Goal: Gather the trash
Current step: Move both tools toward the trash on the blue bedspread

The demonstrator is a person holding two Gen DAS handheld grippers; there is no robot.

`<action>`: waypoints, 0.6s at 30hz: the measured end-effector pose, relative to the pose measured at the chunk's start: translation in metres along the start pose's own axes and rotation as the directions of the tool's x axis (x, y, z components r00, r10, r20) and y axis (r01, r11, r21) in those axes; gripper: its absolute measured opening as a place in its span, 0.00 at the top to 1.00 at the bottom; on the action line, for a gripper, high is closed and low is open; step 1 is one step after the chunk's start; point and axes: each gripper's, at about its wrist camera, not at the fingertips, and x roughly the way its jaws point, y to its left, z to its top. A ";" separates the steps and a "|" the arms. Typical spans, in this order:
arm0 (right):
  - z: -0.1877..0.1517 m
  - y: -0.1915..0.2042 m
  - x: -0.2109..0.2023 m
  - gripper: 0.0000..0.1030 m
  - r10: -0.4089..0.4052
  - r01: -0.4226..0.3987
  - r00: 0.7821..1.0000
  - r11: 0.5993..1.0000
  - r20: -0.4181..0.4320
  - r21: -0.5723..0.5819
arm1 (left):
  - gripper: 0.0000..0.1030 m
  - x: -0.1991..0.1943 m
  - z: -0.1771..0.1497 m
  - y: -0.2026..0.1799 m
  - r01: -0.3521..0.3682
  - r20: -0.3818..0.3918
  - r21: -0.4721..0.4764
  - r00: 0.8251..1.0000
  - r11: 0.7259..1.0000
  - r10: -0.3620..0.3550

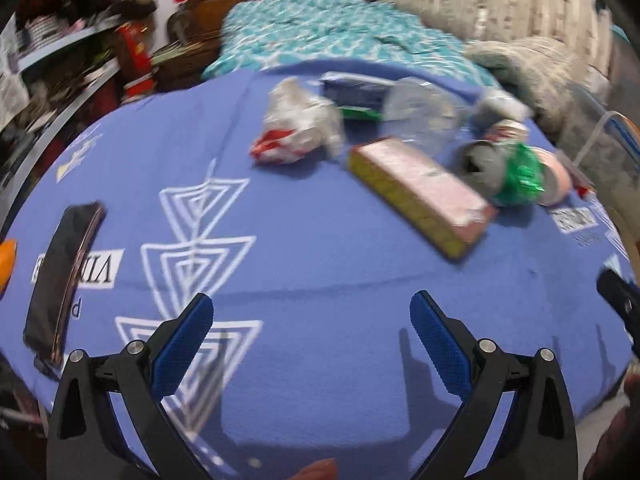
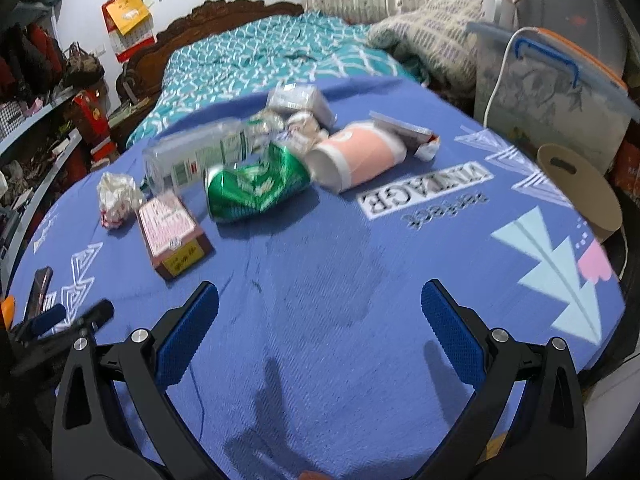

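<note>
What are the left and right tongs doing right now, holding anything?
Left tongs: open, holding nothing, above the blue patterned cloth.
Right tongs: open, holding nothing.

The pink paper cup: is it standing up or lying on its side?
Lying on its side. In the right wrist view the pink paper cup rests lengthwise on the blue cloth, its open mouth facing the crushed green can.

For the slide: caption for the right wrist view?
Open right gripper hovers over blue cloth, facing crushed green can, pink paper cup and box.
</note>
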 end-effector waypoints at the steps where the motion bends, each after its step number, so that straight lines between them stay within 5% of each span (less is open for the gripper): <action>1: -0.002 0.001 0.003 0.03 0.005 -0.005 1.000 1.000 -0.013 0.000 | 0.09 0.002 0.000 0.002 0.001 -0.014 -0.009 1.000 1.000 -0.001; 5: -0.011 0.004 0.014 0.03 0.021 -0.020 0.998 1.000 -0.062 0.006 | 0.08 0.012 -0.011 0.001 0.012 -0.073 -0.003 0.997 1.000 -0.012; 18: -0.033 0.007 0.025 0.03 0.042 -0.041 0.992 0.999 -0.121 0.015 | 0.08 0.002 -0.026 -0.005 0.021 -0.036 0.042 0.999 0.999 -0.020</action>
